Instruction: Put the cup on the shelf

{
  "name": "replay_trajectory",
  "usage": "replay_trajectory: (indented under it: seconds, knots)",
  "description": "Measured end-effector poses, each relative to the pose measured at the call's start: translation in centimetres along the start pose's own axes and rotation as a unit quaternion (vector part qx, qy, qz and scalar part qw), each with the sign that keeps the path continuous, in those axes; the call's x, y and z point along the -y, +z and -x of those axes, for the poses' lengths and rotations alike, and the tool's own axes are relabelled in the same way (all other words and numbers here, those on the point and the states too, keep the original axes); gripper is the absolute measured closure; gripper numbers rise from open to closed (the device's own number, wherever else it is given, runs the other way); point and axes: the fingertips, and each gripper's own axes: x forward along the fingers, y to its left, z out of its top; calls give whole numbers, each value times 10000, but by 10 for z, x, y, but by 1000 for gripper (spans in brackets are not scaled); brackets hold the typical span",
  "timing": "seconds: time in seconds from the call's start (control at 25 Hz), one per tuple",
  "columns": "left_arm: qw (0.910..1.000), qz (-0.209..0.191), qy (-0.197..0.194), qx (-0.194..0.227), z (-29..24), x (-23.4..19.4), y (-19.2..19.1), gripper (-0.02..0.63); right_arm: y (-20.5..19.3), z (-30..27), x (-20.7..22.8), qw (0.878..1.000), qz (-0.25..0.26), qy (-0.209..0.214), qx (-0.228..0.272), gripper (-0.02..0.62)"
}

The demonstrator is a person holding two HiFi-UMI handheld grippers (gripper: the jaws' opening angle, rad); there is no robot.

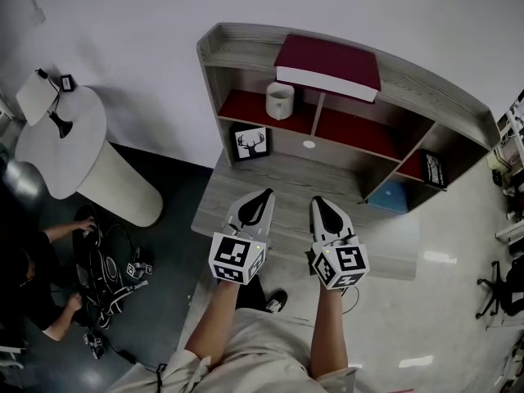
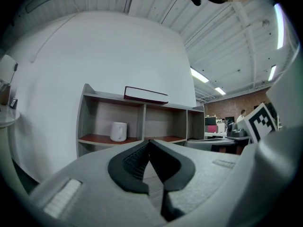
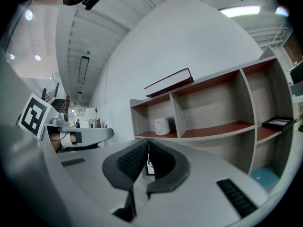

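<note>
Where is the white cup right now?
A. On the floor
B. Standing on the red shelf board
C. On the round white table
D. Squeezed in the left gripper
B. The cup stands upright in the left red-floored compartment of the shelf, while the left gripper and the right gripper are both shut with nothing between their jaws.

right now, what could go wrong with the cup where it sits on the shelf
1. The book seems to overhang the top of the shelf just above the cup; a bump might tip it forward.
2. The left tool and right tool are both shut and empty; reaching in like that would likely knock the cup rather than grip it.
</note>
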Motion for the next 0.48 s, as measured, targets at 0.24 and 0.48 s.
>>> replay_trajectory:
  seconds: [0.24,0.48]
  knots:
    - [9997,91,-243,-15,4,10,-3,597,1,6,-7,10000,3,61,-4,580]
    - [9994,46,-296,-146,8,13,-11,597,-2,9,-13,10000,70,56,-26,580]
